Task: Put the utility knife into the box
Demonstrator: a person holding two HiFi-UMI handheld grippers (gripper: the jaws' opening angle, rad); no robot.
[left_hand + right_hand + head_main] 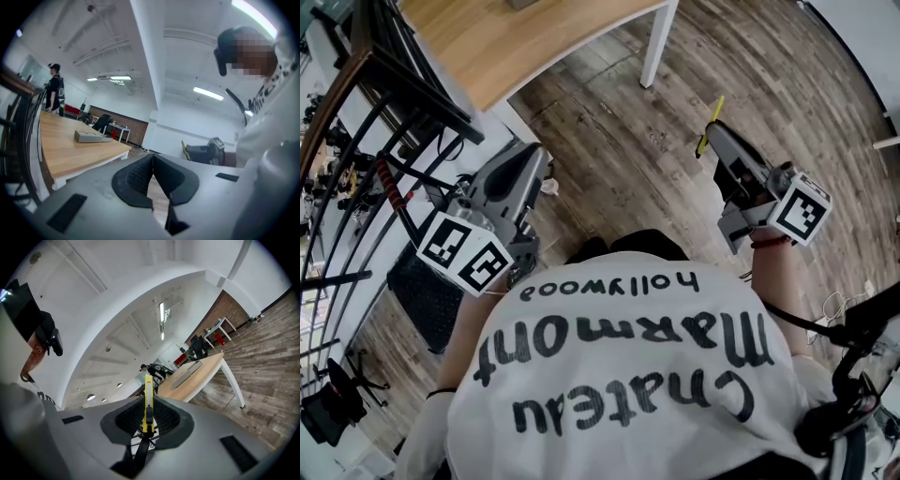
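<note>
The right gripper pinches the knife mid-body; it looks light, stiff, slim, maybe slick. The left gripper has its jaws pressed together, empty. The box lies on the desk.

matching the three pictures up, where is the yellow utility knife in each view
Head view: the utility knife is upper right, sticking out of the right gripper.
Left gripper view: a small yellow sliver right of centre, far off.
Right gripper view: bottom centre, clamped between the jaws.
Shared landmark: the wooden table.
</note>
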